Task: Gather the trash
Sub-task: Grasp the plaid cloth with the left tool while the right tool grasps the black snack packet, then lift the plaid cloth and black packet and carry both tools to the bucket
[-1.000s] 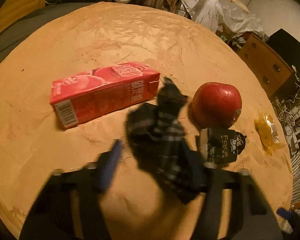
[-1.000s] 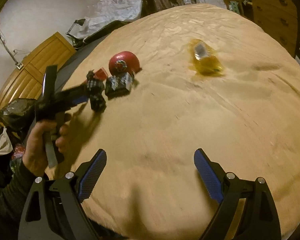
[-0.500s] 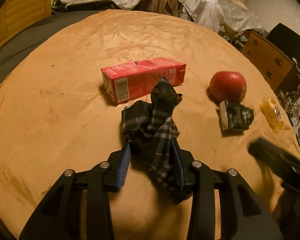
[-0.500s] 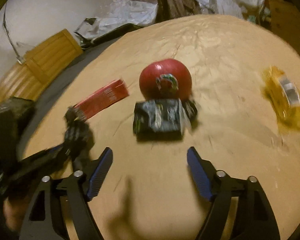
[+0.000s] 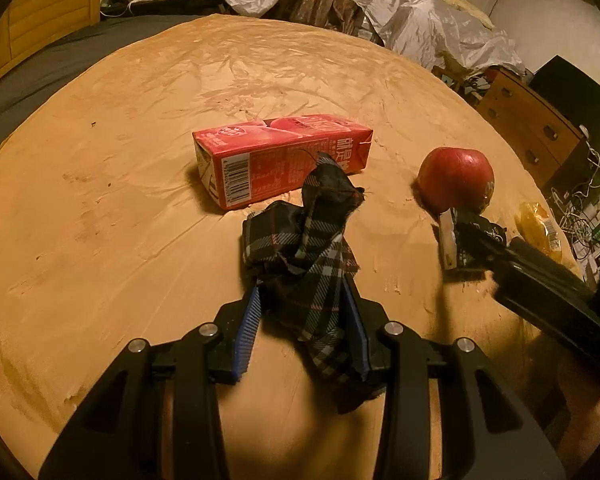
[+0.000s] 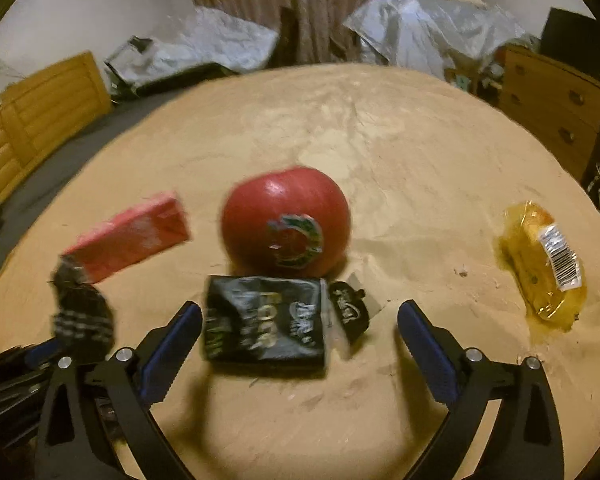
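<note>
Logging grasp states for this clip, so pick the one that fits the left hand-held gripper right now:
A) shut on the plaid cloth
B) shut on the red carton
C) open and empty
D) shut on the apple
A: the left hand-held gripper has its blue pads pressed against both sides of the plaid cloth, while the red carton and the apple lie apart on the table.

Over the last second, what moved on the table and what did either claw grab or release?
The right claw swung from open table toward the black wrapper and now straddles it, jaws open, not yet gripping. The left claw closed on the plaid cloth and holds it. The red carton, apple and yellow packet lie where they were.
</note>
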The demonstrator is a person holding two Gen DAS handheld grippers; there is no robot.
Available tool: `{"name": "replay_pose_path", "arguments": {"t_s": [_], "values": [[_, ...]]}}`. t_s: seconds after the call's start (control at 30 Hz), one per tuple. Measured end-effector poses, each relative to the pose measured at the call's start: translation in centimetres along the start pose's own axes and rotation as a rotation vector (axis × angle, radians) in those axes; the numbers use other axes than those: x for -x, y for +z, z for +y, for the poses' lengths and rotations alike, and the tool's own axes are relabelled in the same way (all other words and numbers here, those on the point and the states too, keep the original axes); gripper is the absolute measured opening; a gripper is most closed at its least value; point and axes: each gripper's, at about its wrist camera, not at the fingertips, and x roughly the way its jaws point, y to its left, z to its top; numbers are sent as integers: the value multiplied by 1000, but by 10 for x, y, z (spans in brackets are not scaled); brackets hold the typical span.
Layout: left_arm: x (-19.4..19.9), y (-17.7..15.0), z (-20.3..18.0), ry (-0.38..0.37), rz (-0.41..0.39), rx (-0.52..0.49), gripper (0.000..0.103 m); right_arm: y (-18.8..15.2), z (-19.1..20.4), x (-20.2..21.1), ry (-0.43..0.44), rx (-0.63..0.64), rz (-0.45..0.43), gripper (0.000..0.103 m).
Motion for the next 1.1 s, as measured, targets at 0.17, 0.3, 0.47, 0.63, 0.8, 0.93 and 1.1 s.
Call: {"name": "replay_pose_path", "arguments": {"t_s": [0.17, 0.3, 0.47, 0.63, 0.8, 0.93, 1.1], "values": [[0, -1, -5, 7, -3, -12, 38, -1, 5, -17, 30, 17, 28, 79], [0, -4, -8, 14, -9, -20, 38, 1, 16, -21, 69, 30, 23, 41], [3, -7, -10, -7, -8, -28, 37, -10, 10, 3, 119, 8, -16, 22], [15, -12, -18, -52, -17, -48, 34, -33, -7, 58, 158, 1, -69, 22], [44, -20, -41, -90, -50, -80, 34, -55, -21, 123, 145, 15, -128, 22], [77, -30, -69, -115, -86, -123, 34, -63, -29, 172, 95, 40, -173, 22], [106, -41, -95, -107, -119, -175, 34, -70, -33, 222, 48, 60, -238, 22]]}}
